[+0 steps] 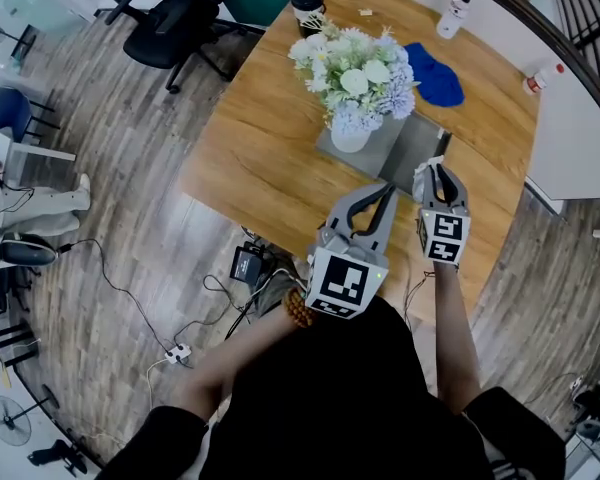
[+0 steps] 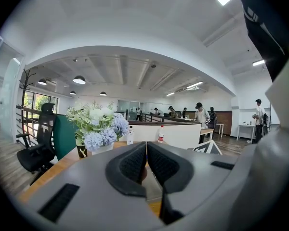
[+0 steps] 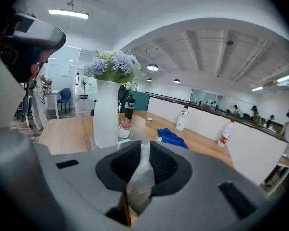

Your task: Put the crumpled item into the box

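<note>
Two tools, head view: left tool (image 1: 387, 188) and right tool (image 1: 436, 168) sit side by side over the near edge of the wooden counter (image 1: 260, 158), both aimed at the grey box (image 1: 420, 153).
Box, head view: flat, grey, rectangular. A white vase (image 1: 350, 136) stuffed with white and lilac flowers (image 1: 355, 73) stands on its far left corner, and the rest is plain grey surface.
Other stuff, head view: a bunched-up blue cloth (image 1: 435, 76), dark cup (image 1: 307, 6), white bottle (image 1: 453, 15) and red-capped bottle (image 1: 542, 79) are all further back on the counter. A black office chair (image 1: 175, 23) is out on the plank floor (image 1: 110, 198).
Left tool, left gripper view: the ribbed dark pads (image 2: 132, 165) are closed on each other. Flowers show off to the left and people stand way back in the room, which the head view doesn't catch.
Right tool, right gripper view: clamped on the crumpled item (image 3: 141, 177), a wrinkly whitish-clear bit of plastic film that sticks up between the pads and hangs below them. So it's up in the tool, near the box, not in it.
Only in right gripper view: a small white pot (image 3: 124, 130) with something pinkish in it, just beside the vase. From the head view the bouquet hides it.
</note>
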Demonstrator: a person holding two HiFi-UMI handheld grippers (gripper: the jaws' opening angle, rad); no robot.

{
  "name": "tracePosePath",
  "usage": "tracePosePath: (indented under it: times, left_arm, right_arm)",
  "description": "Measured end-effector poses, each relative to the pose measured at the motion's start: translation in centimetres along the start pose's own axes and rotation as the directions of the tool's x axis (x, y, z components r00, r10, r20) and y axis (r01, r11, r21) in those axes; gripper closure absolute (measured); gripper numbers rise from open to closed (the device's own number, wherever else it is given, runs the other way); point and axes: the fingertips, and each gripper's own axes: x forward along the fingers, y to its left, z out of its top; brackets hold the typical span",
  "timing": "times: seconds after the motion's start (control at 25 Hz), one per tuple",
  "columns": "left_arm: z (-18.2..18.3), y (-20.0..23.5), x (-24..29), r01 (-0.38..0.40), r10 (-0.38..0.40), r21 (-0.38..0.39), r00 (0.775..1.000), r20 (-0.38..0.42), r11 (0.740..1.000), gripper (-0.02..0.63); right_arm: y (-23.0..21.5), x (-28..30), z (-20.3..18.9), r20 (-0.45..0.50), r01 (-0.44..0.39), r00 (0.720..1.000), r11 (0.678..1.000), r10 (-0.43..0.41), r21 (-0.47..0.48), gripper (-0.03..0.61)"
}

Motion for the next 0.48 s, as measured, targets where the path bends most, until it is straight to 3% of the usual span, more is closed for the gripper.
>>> tracePosePath:
  times: [0.48]
  left_arm:
    - [0.0,1.4,-0.3,-0.025,0.025,0.001,1.0,-0.007,1.0,0.588]
  right_arm:
    - [-1.1,4.0,0.2,0.036,0.002,0.999,1.0,-0.002,0.017,0.511]
